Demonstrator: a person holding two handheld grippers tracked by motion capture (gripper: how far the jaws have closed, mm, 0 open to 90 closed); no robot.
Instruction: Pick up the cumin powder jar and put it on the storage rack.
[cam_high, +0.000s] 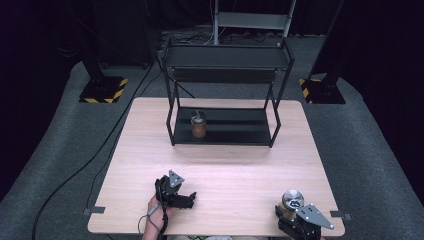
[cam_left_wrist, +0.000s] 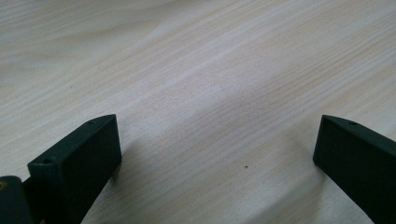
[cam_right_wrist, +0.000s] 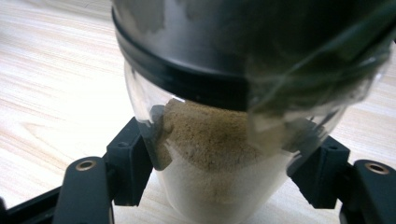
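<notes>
The right gripper (cam_high: 294, 216) sits down at the five o'clock corner of the pale wooden table (cam_high: 225, 165), and its black jaws are clamped on either side of a clear glass spice jar with a shiny metal cap and brownish powder inside (cam_high: 291, 201). In the right gripper view that same jar (cam_right_wrist: 224, 154) stands right up against the lens, jaw pads pressing its glass wall from both flanks, powder banked up toward the dark collar under the cap. Whether the jar's base rests on the wood or is already just clear of it I can't quite say, the bottom is cut off. Over at seven o'clock the left gripper (cam_high: 181, 197) lies low on the table under the person's hand, and the left gripper view shows its two jaws spread wide with nothing but bare wood grain between them. Up at twelve o'clock stands a black metal two-tier shelf rack (cam_high: 225, 60), and on its lower shelf, toward the left end, a second small jar with brown contents (cam_high: 199, 126) is already parked. So this reads as the pick-up step of a shelving job: grip secured, carry not yet begun. The next move, as I judge it, calls for a clean lift, a long reach forward toward twelve o'clock, keeping the jar upright, ducking under the upper shelf and setting it beside its twin without knocking it.
</notes>
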